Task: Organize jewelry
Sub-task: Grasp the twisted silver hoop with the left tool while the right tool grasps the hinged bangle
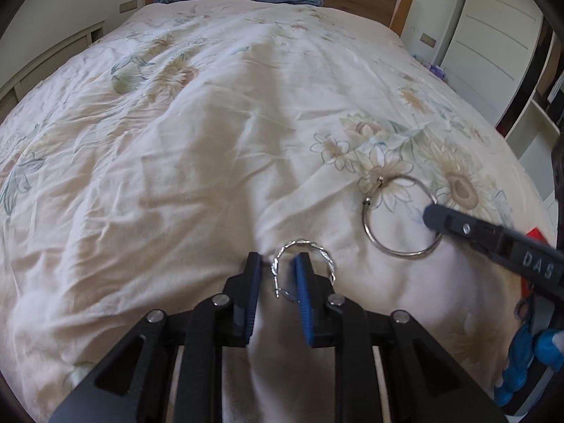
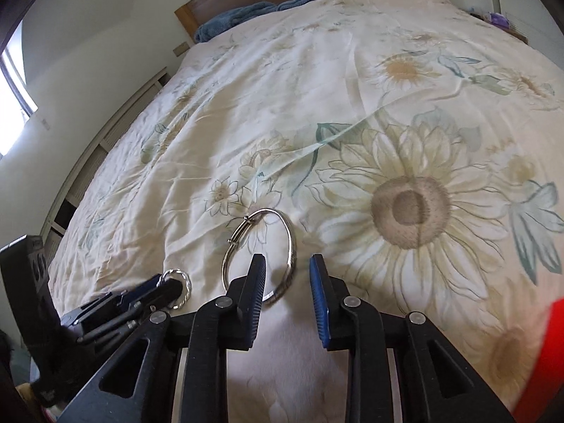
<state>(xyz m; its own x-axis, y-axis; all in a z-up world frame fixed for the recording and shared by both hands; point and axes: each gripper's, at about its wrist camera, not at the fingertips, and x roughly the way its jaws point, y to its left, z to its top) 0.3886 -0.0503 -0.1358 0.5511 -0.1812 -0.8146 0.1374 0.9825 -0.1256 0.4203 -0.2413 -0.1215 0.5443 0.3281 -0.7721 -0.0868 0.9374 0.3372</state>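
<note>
Two silver pieces on the bed (image 1: 197, 148): left gripper (image 1: 278, 264) straddles the twisted bracelet (image 1: 326, 259), right gripper (image 2: 287, 264) straddles the bangle (image 2: 290, 243), neither pinching yet.

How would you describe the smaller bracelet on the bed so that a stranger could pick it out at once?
Start at the flowered bedspread, near its front edge. Two silver hoops lie there side by side; the left gripper straddles one. That one is the small bracelet: its rim is twisted and wavy, while the large bangle beside it is smooth, plain and wider.
</note>
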